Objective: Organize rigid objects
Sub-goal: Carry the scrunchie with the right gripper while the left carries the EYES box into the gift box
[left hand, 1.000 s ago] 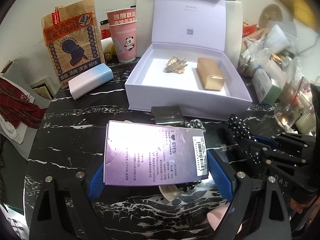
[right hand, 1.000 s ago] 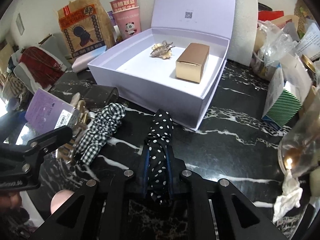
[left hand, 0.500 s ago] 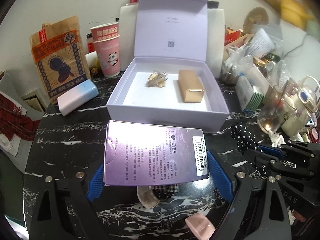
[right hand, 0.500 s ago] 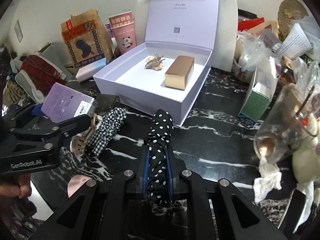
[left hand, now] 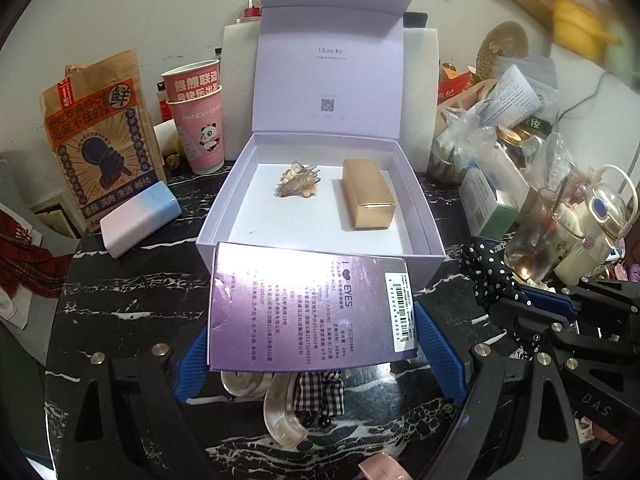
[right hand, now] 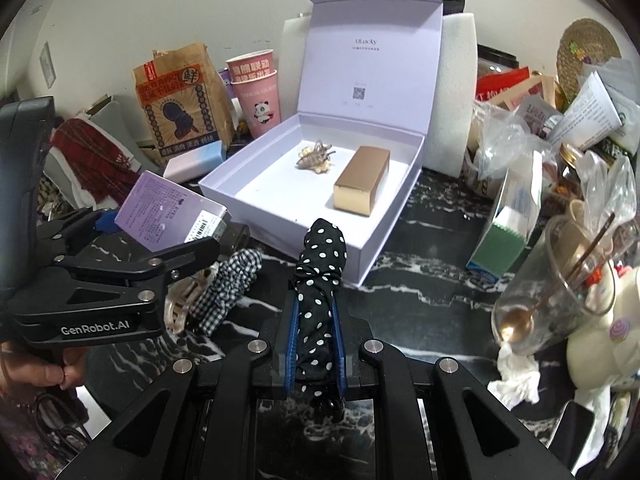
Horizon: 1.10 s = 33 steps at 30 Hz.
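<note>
My left gripper [left hand: 312, 344] is shut on a flat purple box [left hand: 308, 308] and holds it raised just in front of the open lavender gift box [left hand: 224, 216]. The gift box holds a gold box [left hand: 368, 200] and a beige hair claw [left hand: 298, 184]. My right gripper [right hand: 314, 320] is shut on a black polka-dot scrunchie [right hand: 320, 264], in front of the gift box's [right hand: 384, 240] near corner. The purple box also shows in the right wrist view [right hand: 172, 212], held by the left gripper [right hand: 160, 256].
A checked scrunchie [right hand: 228, 288], a pearly hair clip [left hand: 280, 412] and a pink clip [left hand: 380, 470] lie on the black marble table [left hand: 120, 288]. A pink-blue case [left hand: 138, 218], snack bag [left hand: 96, 140] and pink cups [left hand: 200, 120] stand at left. Jars, bags and a glass [right hand: 560, 288] crowd the right.
Both grippers have risen and pulled back, so the gift box looks farther and its lid shows whole. The purple box stays gripped, now overlapping the gift box's front wall.
</note>
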Each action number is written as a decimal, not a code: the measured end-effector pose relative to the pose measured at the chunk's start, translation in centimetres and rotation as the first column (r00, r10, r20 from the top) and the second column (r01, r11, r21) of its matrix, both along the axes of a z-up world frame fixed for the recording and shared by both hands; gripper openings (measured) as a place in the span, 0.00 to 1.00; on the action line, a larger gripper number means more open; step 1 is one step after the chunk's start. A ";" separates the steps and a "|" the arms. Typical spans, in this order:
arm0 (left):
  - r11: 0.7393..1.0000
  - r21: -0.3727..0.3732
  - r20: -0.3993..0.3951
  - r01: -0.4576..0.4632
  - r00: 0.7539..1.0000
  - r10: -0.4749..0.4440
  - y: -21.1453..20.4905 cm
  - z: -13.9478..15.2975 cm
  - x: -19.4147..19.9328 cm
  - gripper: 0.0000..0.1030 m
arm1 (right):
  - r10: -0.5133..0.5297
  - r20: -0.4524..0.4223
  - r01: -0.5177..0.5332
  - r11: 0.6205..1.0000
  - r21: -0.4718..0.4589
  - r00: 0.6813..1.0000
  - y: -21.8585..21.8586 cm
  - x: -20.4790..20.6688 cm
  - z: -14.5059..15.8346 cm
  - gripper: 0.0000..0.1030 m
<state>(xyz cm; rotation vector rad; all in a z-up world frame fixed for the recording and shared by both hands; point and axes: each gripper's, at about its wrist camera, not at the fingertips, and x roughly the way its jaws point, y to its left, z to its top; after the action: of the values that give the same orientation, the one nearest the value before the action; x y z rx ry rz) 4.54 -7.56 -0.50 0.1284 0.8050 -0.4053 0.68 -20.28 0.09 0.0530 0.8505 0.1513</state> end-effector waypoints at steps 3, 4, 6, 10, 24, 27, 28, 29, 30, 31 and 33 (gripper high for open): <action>1.000 0.006 -0.007 0.004 1.000 -0.004 -0.4 0.0 0.4 0.89 | 0.007 0.002 -0.007 1.000 -0.001 1.000 0.0 0.4 0.1 0.14; 1.000 0.004 -0.012 0.008 1.000 -0.008 -0.5 0.0 0.5 0.89 | 0.009 0.003 -0.009 1.000 -0.003 1.000 0.1 0.6 0.1 0.14; 1.000 0.005 -0.017 0.016 1.000 -0.016 -0.8 0.0 0.7 0.89 | 0.013 0.003 -0.013 1.000 -0.002 1.000 0.0 0.9 0.1 0.14; 1.000 0.005 -0.015 0.029 0.999 -0.029 -1.3 0.2 1.2 0.89 | 0.017 0.003 -0.017 1.000 -0.005 1.000 -0.2 1.5 0.2 0.14; 0.998 -0.006 -0.016 0.059 0.998 -0.059 -2.9 0.7 4.1 0.89 | 0.015 0.014 -0.015 1.000 -0.006 1.000 -1.0 4.2 0.9 0.14; 0.998 -0.009 -0.007 0.061 0.998 -0.062 -3.4 1.0 4.9 0.89 | 0.009 0.015 -0.009 1.000 -0.003 1.000 -1.3 4.8 1.0 0.14; 0.998 -0.009 -0.003 0.062 0.998 -0.062 -3.5 1.2 5.2 0.89 | 0.008 0.016 -0.008 1.000 -0.003 1.000 -1.4 5.0 1.0 0.14; 0.998 -0.010 0.001 0.063 0.998 -0.063 -3.6 1.3 5.4 0.89 | 0.005 0.017 -0.005 1.000 -0.004 1.000 -1.6 5.3 1.0 0.14; 0.998 -0.012 0.004 0.064 0.998 -0.064 -3.7 1.5 5.6 0.89 | 0.004 0.019 -0.004 1.000 -0.005 1.000 -1.7 5.5 1.1 0.14; 0.998 -0.015 0.008 0.064 0.998 -0.064 -3.8 1.6 5.9 0.89 | 0.004 0.021 -0.004 1.000 -0.006 1.000 -1.8 5.8 1.1 0.14; 0.997 -0.018 0.017 0.069 0.998 -0.069 -4.0 1.9 6.4 0.89 | 0.003 0.028 -0.003 1.000 -0.005 1.000 -2.1 6.2 1.2 0.14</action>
<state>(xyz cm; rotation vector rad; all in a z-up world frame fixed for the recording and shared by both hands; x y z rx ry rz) 10.98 -11.54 1.43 0.1426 0.7823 -0.4759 6.86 -22.35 1.34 0.0446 0.8230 0.1524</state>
